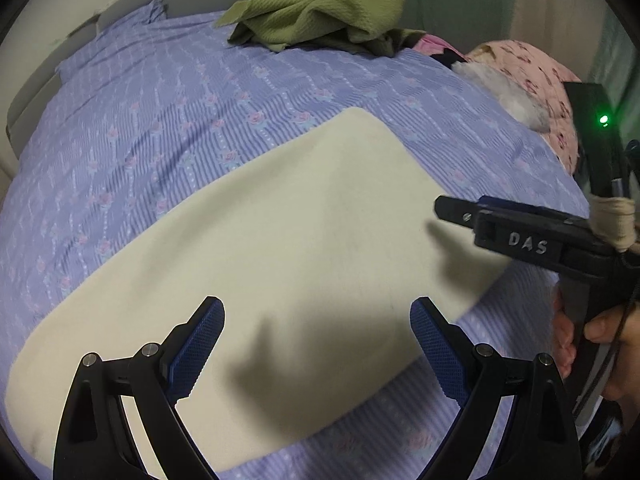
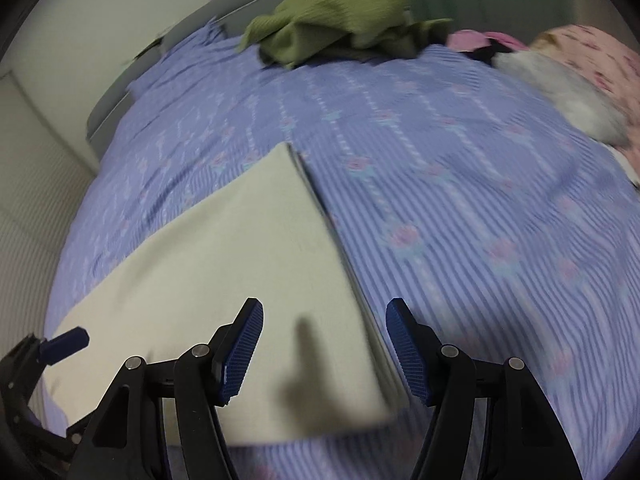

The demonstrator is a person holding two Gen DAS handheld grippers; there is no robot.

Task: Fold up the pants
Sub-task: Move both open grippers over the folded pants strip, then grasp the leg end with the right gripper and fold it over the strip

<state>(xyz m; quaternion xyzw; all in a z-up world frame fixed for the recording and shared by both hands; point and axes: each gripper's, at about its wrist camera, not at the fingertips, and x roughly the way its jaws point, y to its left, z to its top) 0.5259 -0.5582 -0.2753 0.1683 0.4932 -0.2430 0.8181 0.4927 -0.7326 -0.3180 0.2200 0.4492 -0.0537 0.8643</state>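
Pants (image 1: 256, 264), cream-coloured and folded into a flat oblong, lie on the purple striped bedsheet (image 1: 160, 120) in front of me, running diagonally from near left to far right. My left gripper (image 1: 316, 344) hovers over their near part with its jaws spread wide and nothing between them. My right gripper (image 2: 324, 348) is also wide apart and holding nothing; it hangs above the pants' right-hand edge, where the stacked layers show as a thin line against the sheet. From the left wrist view I see that gripper from the side, over the pants' right end. At the far side of the bed sit a crumpled green garment (image 1: 320, 4) and a pink floral bundle (image 1: 536, 80), both well apart from the pants.
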